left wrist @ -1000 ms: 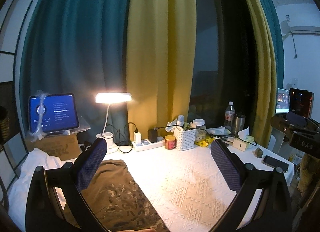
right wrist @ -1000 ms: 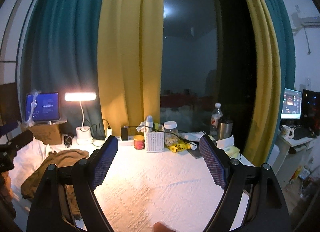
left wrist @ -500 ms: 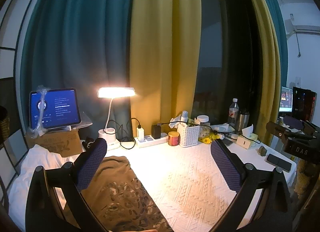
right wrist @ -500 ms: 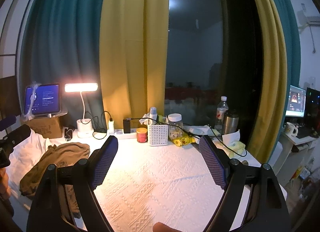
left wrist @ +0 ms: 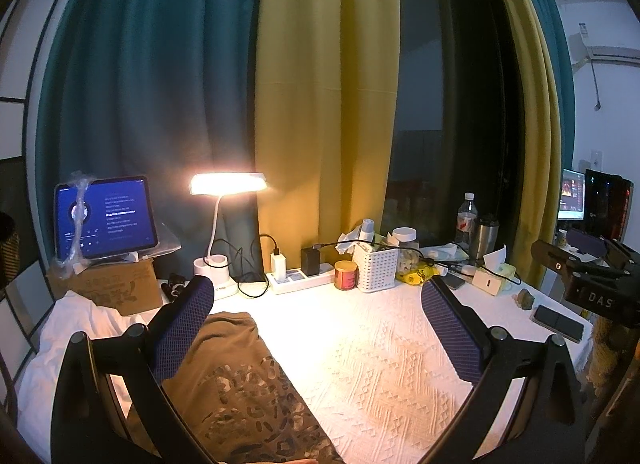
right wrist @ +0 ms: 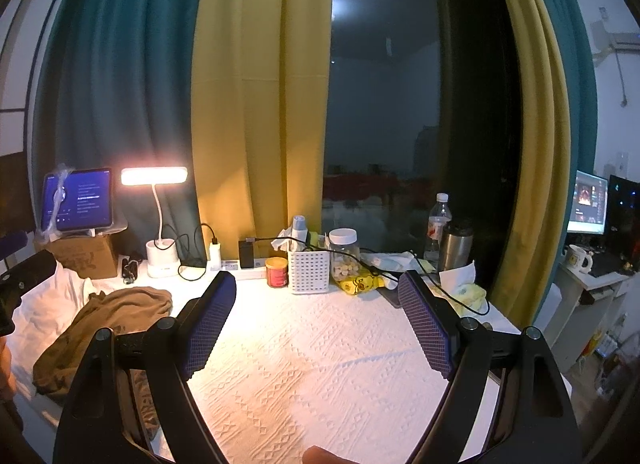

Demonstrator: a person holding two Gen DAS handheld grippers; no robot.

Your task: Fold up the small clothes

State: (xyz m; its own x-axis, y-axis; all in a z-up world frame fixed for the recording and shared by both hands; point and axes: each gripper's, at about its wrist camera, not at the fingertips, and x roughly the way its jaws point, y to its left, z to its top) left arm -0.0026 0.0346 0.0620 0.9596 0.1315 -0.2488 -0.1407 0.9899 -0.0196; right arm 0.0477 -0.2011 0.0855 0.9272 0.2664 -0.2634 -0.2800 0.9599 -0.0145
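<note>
Evidently pre-grasp: left gripper (left wrist: 316, 328) and right gripper (right wrist: 316, 324) hovered, jaws wide and empty; brown garment (right wrist: 100, 324) lay crumpled at the white surface (right wrist: 320, 364) left edge, needing spreading first

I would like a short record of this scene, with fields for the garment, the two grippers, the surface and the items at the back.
garment: brown garment, crumpled, unfolded, on the left part of the table
left gripper: open, empty, over the garment's right edge
right gripper: open, empty, over bare cloth
surface: white tablecloth
back items: lit lamp, tablet on a box, white basket, jar, bottle
</note>
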